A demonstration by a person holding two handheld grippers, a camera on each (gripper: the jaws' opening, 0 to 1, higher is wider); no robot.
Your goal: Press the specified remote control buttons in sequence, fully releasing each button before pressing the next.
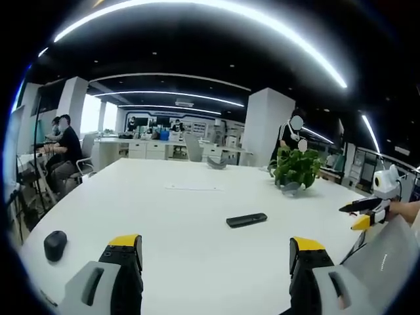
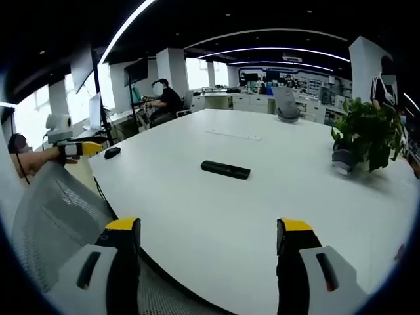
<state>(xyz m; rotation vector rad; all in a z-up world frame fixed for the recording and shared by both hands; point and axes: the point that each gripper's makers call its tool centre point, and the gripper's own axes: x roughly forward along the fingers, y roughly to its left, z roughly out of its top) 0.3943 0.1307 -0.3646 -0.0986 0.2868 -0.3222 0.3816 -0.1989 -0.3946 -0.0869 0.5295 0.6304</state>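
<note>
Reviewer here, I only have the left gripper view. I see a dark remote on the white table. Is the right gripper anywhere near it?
Observer: No. In the right gripper view the remote lies well ahead of the right gripper, untouched, jaws wide apart.
Reviewer: What is under that gripper?
Observer: The table edge, with a grey mesh chair back beside it.
Reviewer: And my own left gripper, what does it look like from there?
Observer: The left gripper hangs off the table's far side, near a small dark object.
</note>
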